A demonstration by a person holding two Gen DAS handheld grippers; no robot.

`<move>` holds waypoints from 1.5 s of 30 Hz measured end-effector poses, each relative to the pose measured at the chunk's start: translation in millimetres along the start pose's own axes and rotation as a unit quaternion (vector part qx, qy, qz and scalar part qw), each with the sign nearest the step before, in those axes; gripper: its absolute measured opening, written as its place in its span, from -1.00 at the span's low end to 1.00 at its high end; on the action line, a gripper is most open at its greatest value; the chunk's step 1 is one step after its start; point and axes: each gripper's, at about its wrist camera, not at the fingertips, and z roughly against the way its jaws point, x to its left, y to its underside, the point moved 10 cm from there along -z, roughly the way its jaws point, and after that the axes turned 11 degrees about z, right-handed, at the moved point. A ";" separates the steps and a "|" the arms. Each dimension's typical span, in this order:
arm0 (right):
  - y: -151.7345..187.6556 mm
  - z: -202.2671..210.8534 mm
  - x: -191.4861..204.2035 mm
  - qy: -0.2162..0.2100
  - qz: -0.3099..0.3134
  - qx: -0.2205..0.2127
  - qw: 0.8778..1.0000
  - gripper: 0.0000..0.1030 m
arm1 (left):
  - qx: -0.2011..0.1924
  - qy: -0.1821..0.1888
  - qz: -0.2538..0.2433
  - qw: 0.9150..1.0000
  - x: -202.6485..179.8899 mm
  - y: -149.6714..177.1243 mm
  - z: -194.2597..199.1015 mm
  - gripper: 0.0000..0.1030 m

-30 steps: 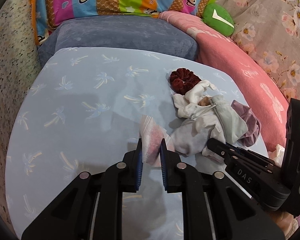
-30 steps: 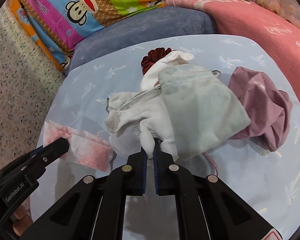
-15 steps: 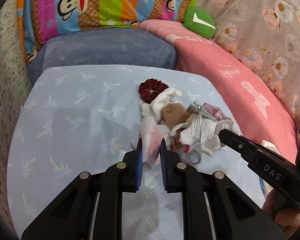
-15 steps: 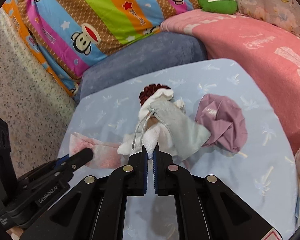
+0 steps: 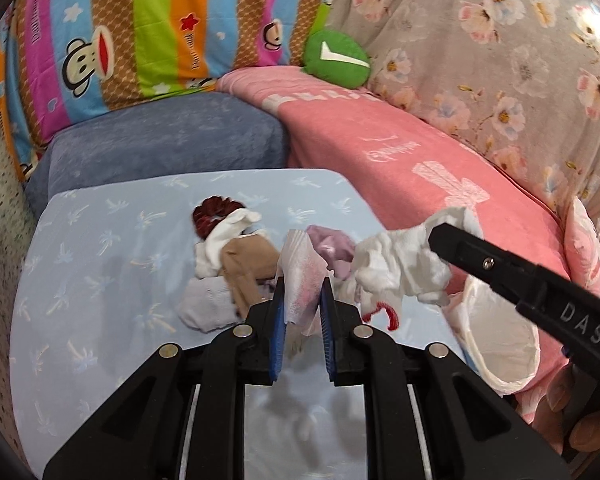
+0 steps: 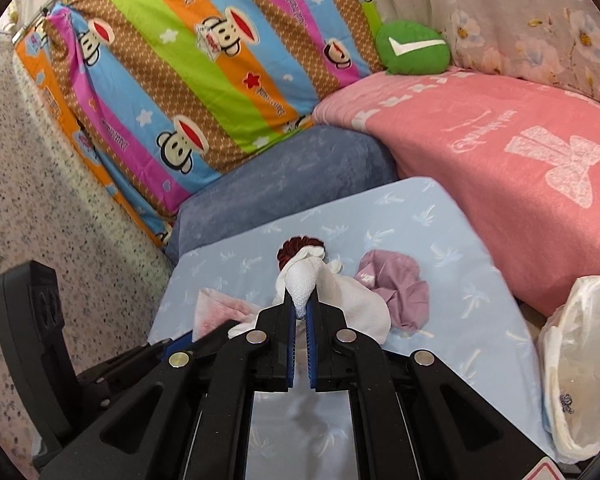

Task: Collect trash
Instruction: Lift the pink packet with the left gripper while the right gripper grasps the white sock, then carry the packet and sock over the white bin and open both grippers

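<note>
My left gripper (image 5: 302,292) is shut on a pink-and-white crumpled wrapper (image 5: 300,276), lifted above the light blue cushion (image 5: 100,280). My right gripper (image 6: 301,300) is shut on a wad of white tissue (image 6: 302,280). In the left wrist view the same right gripper (image 5: 440,236) hangs to the right with the tissue (image 5: 396,264) dangling from it. In the right wrist view the left gripper (image 6: 204,336) with the wrapper (image 6: 216,308) is at the lower left. A white trash bag (image 5: 496,336) stands open at the right, below the tissue.
On the cushion lie a dark red scrunchie (image 5: 214,214), a white sock (image 5: 224,236), a tan cloth (image 5: 248,268), a pale grey pouch (image 5: 208,304) and a purple cloth (image 6: 396,284). A pink blanket (image 6: 500,152), a blue-grey cushion (image 5: 160,148) and a striped pillow (image 6: 204,64) lie behind.
Both grippers have risen from the cushion with their loads and swung right. The grey pouch has dropped away from the tissue. The white bag has come into view.
</note>
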 end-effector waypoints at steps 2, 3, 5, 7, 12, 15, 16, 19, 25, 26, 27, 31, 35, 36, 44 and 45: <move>-5.6 14.8 -7.5 0.005 -0.002 -0.012 1.000 -0.92 | -0.003 0.005 -0.009 1.000 -11.4 0.5 2.4 -0.70; -7.7 21.0 -12.0 0.007 -0.003 -0.017 1.000 -0.92 | -0.004 0.008 -0.013 1.000 -17.9 0.8 2.9 -0.70; -11.7 34.9 -20.7 0.013 -0.005 -0.026 1.000 -0.92 | -0.006 0.015 -0.022 1.000 -31.4 2.6 4.7 -0.70; -13.8 48.2 -31.3 0.019 -0.008 -0.035 0.999 -0.92 | -0.007 0.022 -0.031 0.999 -45.5 4.3 5.5 -0.70; -12.9 74.8 -61.2 0.037 -0.023 -0.049 0.998 -0.92 | -0.006 0.038 -0.055 0.998 -80.7 10.5 5.0 -0.70; -6.5 91.2 -85.0 0.050 -0.036 -0.054 0.997 -0.92 | -0.003 0.048 -0.072 0.996 -103.8 17.3 3.2 -0.70; -4.3 96.2 -93.5 0.056 -0.042 -0.055 0.996 -0.92 | -0.002 0.052 -0.078 0.996 -112.0 19.3 2.1 -0.70; 3.1 111.7 -120.6 0.071 -0.061 -0.060 0.994 -0.92 | 0.003 0.062 -0.093 0.994 -135.1 26.6 -1.5 -0.70; 21.0 142.7 -171.4 0.101 -0.095 -0.067 0.988 -0.92 | 0.021 0.083 -0.120 0.989 -178.7 44.5 -13.4 -0.69; 23.2 146.3 -178.1 0.105 -0.100 -0.067 0.987 -0.92 | 0.024 0.086 -0.124 0.988 -184.9 47.6 -14.9 -0.69; 26.6 151.4 -186.2 0.111 -0.105 -0.069 0.986 -0.93 | 0.027 0.089 -0.127 0.988 -191.1 50.8 -16.4 -0.69; 39.1 167.8 -215.0 0.128 -0.124 -0.071 0.981 -0.92 | 0.037 0.100 -0.147 0.983 -219.7 63.8 -22.4 -0.69; 50.6 180.8 -237.5 0.142 -0.141 -0.073 0.977 -0.92 | 0.048 0.111 -0.165 0.979 -244.8 76.3 -28.0 -0.69; 53.4 183.5 -242.2 0.145 -0.144 -0.073 0.976 -0.92 | 0.050 0.113 -0.168 0.978 -250.3 79.0 -29.2 -0.69; 69.0 194.9 -266.6 0.161 -0.161 -0.068 0.971 -0.92 | 0.070 0.126 -0.184 0.972 -279.1 94.7 -38.9 -0.67; 70.4 195.5 -269.0 0.163 -0.162 -0.067 0.971 -0.91 | 0.072 0.127 -0.185 0.972 -281.4 96.2 -40.0 -0.67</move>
